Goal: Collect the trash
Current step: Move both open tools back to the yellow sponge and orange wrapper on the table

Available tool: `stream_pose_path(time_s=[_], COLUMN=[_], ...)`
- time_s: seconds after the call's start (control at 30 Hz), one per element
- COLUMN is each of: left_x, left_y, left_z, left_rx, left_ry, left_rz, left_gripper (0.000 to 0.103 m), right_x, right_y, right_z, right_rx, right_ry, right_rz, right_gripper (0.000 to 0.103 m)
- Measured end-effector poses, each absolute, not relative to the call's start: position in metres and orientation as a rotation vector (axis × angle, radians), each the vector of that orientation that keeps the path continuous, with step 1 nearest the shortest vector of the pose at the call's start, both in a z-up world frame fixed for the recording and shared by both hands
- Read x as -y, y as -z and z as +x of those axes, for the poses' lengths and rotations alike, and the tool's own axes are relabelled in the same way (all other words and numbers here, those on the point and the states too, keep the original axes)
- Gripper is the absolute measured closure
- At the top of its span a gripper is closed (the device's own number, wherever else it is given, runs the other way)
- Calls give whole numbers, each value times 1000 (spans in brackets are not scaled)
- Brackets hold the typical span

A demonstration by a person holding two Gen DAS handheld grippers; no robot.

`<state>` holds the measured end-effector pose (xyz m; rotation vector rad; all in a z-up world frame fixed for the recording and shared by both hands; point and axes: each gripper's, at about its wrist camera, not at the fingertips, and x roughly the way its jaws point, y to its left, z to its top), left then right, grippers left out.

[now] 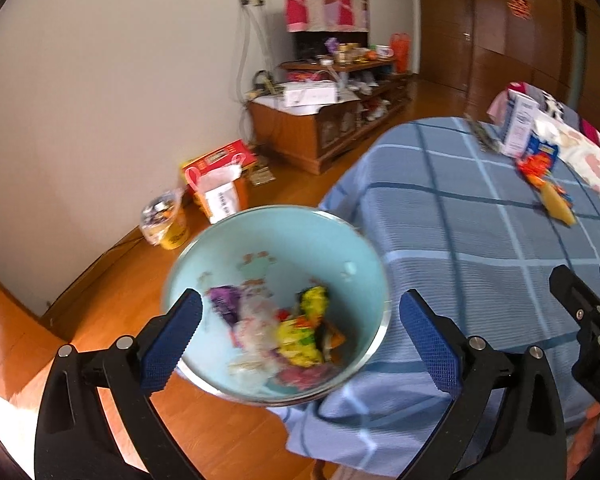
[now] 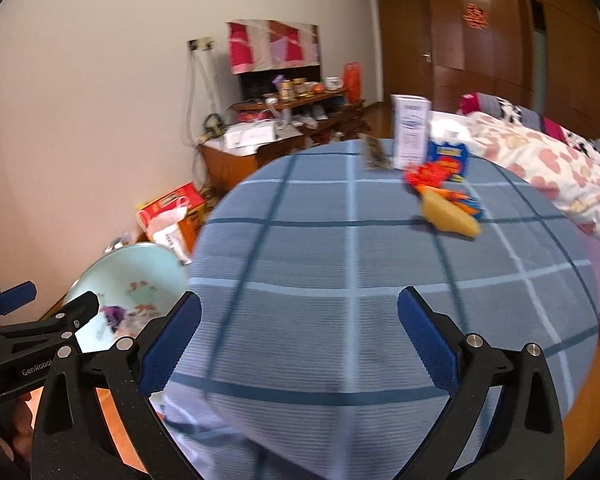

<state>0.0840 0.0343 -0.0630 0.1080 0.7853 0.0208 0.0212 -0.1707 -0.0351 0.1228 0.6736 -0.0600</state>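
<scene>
My left tongs are spread wide with nothing between the blue pads. Right ahead of them, framed by the two fingers, sits a pale blue bowl at the left edge of the tabletop, which wears a blue checked cloth. Whether the bowl rests on the cloth or hangs just off its edge, I cannot tell. Inside the bowl lies a heap of wrappers: purple, clear, yellow-green and orange, all crumpled together.

My right tongs are also spread apart and hold nothing; they hover over the near part of the cloth. From this side the bowl is down to the left, just beyond the left tongs, which poke in from that edge.

Well ahead of the right tongs and a little to the right, more trash is on the cloth: a yellow packet lying against an orange-and-blue wrapper, with a red wrapper and a blue packet just behind. A white carton stands upright beside those. Motion blur smears the finer print on all of them.
</scene>
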Motion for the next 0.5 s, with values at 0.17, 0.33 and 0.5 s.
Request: stream_pose_path(time_s=[0.17,0.33,0.5], left_x=[3,41,82], left_y=[63,64,69], left_z=[92,102,114], left_rx=[-772,-758,-755], left_ry=[54,149,224], left_rz=[128,145,170], left_gripper=[6,6,7], right_x=[209,249,292], right_y=[38,37,39], right_z=[15,13,13], right_rx=[-663,-640,-637], right_ry=[134,208,283], right_rz=[167,195,224], right_gripper=[6,7,15])
